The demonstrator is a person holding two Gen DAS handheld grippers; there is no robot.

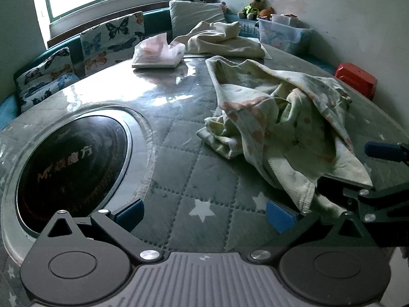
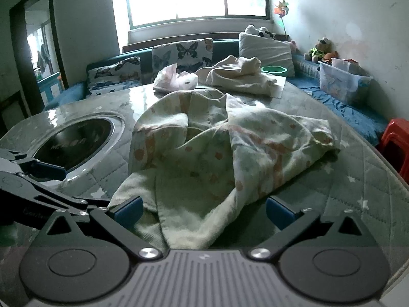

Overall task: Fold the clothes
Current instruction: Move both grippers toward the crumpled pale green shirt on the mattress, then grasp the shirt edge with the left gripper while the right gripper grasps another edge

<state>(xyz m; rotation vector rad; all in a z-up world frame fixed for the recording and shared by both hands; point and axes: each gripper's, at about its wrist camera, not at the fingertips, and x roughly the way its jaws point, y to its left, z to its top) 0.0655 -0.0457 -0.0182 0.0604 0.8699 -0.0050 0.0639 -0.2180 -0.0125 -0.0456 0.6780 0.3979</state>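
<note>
Progress: nothing folded yet, I judge.
Printed garment (image 2: pixel 219 151): crumpled heap, near-centre tabletop (image 2: pixel 358 168).
Cream garment (image 2: pixel 240 76): bunched, far side.
Left gripper (image 1: pixel 204 215): jaws open, empty.
Right gripper (image 2: pixel 204 215): jaws open around near hem.

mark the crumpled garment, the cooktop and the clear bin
crumpled garment (image 2: pixel 204 153), right wrist view, middle of the heap
cooktop (image 1: pixel 74 163), left wrist view, dark glass centre
clear bin (image 1: pixel 281 34), left wrist view, front wall

Both the left gripper (image 1: pixel 204 215) and right gripper (image 2: pixel 203 213) hover low, fingers spread wide.
</note>
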